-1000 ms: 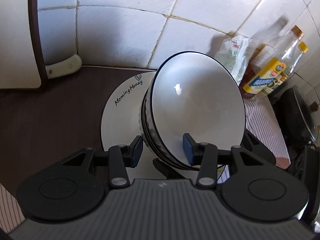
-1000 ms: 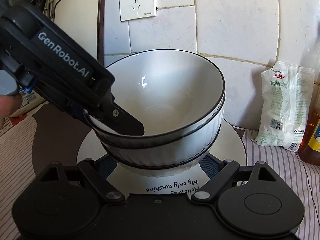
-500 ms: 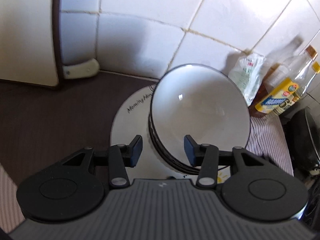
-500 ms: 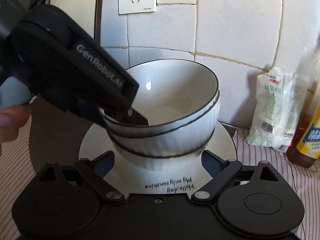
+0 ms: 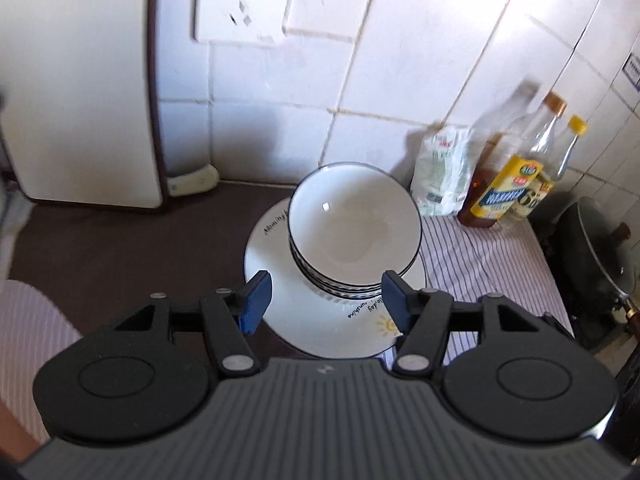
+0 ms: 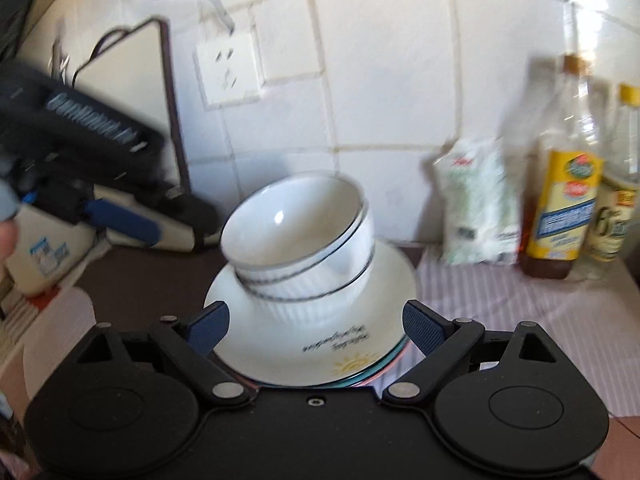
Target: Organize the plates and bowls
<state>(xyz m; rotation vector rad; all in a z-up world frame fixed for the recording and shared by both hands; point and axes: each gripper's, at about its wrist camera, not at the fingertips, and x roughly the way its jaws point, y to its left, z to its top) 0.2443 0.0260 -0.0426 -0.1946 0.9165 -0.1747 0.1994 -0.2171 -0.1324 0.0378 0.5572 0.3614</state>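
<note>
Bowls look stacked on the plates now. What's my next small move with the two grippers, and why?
Probably pull both clear. The bowls sit nested on the plates, nothing is between the jaws of either the left gripper, whose jaws are opening, or the right gripper.

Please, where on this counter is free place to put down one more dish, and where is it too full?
Free: the dark brown surface between the white appliance and the plate bearing the stacked bowls. Also the striped cloth between plate and pan. Crowded: the wall corner behind, with the white bag and bottles.
</note>
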